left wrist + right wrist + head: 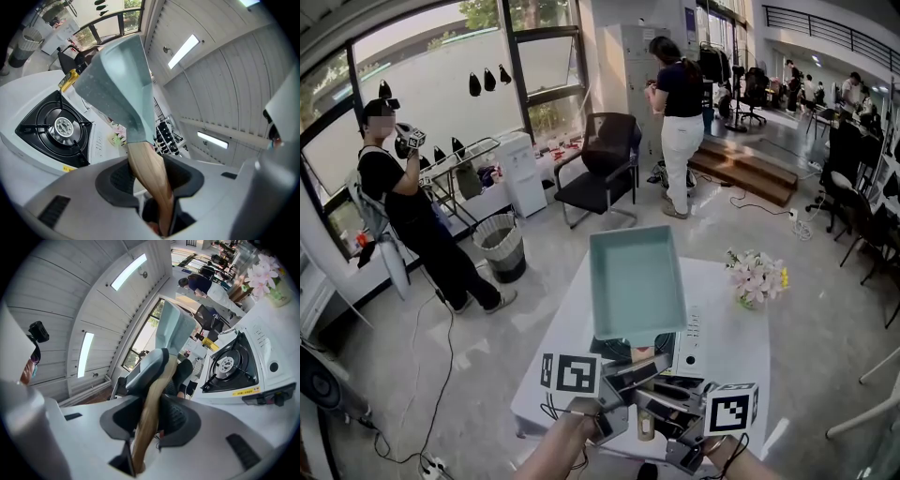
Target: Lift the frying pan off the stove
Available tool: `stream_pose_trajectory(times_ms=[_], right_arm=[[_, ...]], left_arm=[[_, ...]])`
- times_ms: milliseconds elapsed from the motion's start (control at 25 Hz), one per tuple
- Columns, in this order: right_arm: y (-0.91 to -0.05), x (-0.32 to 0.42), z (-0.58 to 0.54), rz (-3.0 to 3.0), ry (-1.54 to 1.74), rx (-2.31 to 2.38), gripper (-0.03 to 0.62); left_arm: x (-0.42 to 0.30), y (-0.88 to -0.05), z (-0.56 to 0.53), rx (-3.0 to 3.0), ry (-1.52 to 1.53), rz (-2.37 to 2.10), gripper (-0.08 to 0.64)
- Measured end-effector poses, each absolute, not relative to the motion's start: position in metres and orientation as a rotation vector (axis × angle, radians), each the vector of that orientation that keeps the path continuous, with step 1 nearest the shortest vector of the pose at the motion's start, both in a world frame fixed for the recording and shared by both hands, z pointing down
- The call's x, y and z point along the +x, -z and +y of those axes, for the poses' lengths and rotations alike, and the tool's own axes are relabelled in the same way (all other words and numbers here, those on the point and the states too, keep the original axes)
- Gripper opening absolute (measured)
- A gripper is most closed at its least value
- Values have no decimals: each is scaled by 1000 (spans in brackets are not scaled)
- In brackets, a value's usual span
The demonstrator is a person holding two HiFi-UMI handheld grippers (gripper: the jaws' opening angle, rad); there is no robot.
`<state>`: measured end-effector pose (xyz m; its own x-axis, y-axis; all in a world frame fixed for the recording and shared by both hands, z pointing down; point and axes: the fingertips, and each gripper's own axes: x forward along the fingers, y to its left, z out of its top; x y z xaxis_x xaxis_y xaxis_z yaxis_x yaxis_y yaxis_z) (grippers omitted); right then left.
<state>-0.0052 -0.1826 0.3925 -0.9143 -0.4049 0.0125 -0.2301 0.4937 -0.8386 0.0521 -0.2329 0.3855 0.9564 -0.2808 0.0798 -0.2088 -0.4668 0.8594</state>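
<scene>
A square teal frying pan (637, 281) with a wooden handle (646, 424) hangs tilted in the air above the white single-burner stove (692, 342). My left gripper (617, 394) and right gripper (673, 417) both clamp the handle from opposite sides. In the left gripper view the handle (151, 174) runs between the jaws of the left gripper (150, 180), the pan (119, 84) rises ahead, and the bare black burner (55, 129) lies below left. In the right gripper view the right gripper (151, 420) is shut on the handle (152, 399), with the pan (174, 331) beyond and the stove (230, 364) to the right.
The stove sits on a white table (741, 361) with a small vase of pink flowers (757, 278) at its right. Beyond stand a black chair (602, 169), a waste bin (501, 244) and two people (403, 211). Cables trail on the floor at the left.
</scene>
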Motion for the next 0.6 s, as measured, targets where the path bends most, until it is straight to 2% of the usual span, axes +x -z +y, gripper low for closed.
stream_pose_trajectory(times_ms=[600], right_arm=[[-396,-2,-185,2552,1377,-538,112]], left_arm=[[54,-388,-236,2076,90,-352,163]])
